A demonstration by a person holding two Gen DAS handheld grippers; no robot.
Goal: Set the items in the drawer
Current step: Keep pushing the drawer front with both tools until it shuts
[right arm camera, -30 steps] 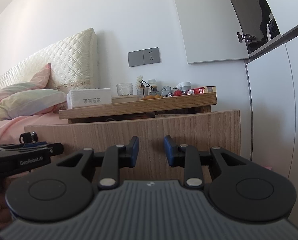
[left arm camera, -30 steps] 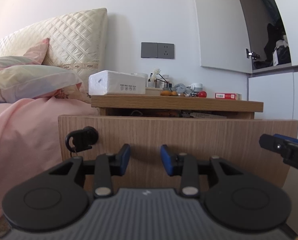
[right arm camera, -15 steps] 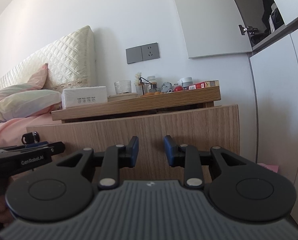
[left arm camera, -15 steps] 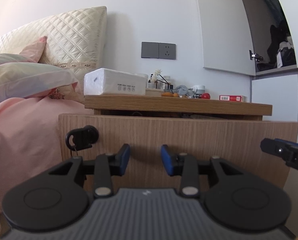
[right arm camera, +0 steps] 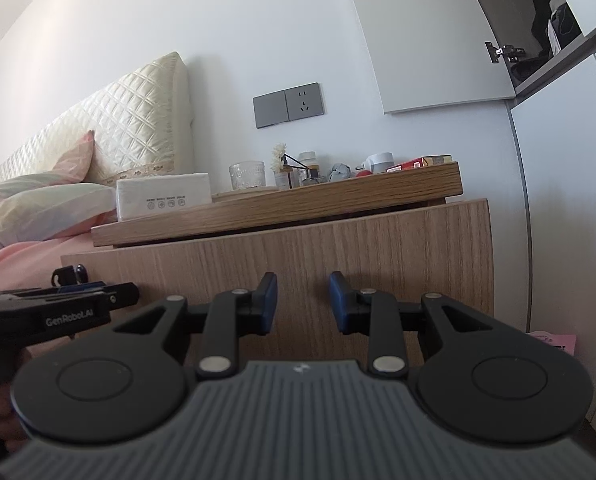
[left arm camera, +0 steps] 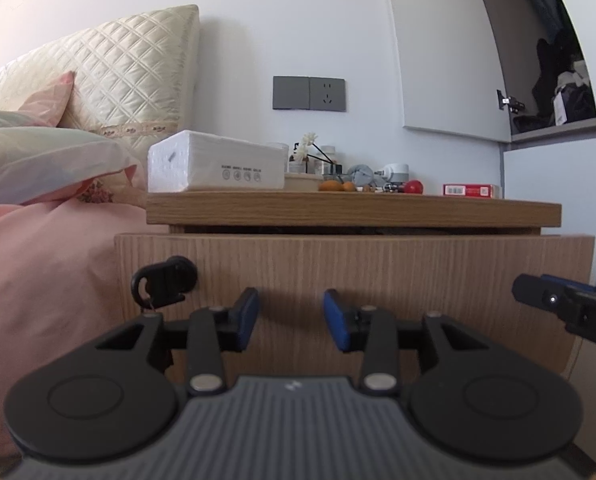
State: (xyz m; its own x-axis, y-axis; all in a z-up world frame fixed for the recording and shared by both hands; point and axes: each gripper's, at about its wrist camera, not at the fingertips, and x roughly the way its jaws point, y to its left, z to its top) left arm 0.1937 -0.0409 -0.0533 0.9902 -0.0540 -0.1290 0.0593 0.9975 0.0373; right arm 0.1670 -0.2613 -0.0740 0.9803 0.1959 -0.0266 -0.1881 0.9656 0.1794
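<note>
A wooden nightstand top [left arm camera: 353, 210] [right arm camera: 282, 208] carries a white tissue pack [left arm camera: 214, 168] [right arm camera: 164, 198], a red box [left arm camera: 471, 190] [right arm camera: 415, 164], a red ball [left arm camera: 413, 187], orange fruits [left arm camera: 335, 186], small bottles [right arm camera: 307, 168] and a glass [right arm camera: 246, 175]. The drawer front [left arm camera: 353, 268] [right arm camera: 298, 256] below stands pulled out a little; its inside is hidden. My left gripper [left arm camera: 290, 319] is open and empty, close to the drawer front. My right gripper [right arm camera: 302, 303] is open and empty, also facing the drawer front.
A black lock with a key [left arm camera: 164, 282] [right arm camera: 69, 275] sits at the drawer's left end. A bed with pink cover [left arm camera: 38, 264] and pillows [left arm camera: 46, 160] lies left. A white wardrobe [right arm camera: 569, 200] stands right. A pink paper [right arm camera: 555, 340] lies on the floor.
Both grippers have sunk lower and come closer to the drawer front; the drawer's inside has dropped out of sight. Both stay open.
</note>
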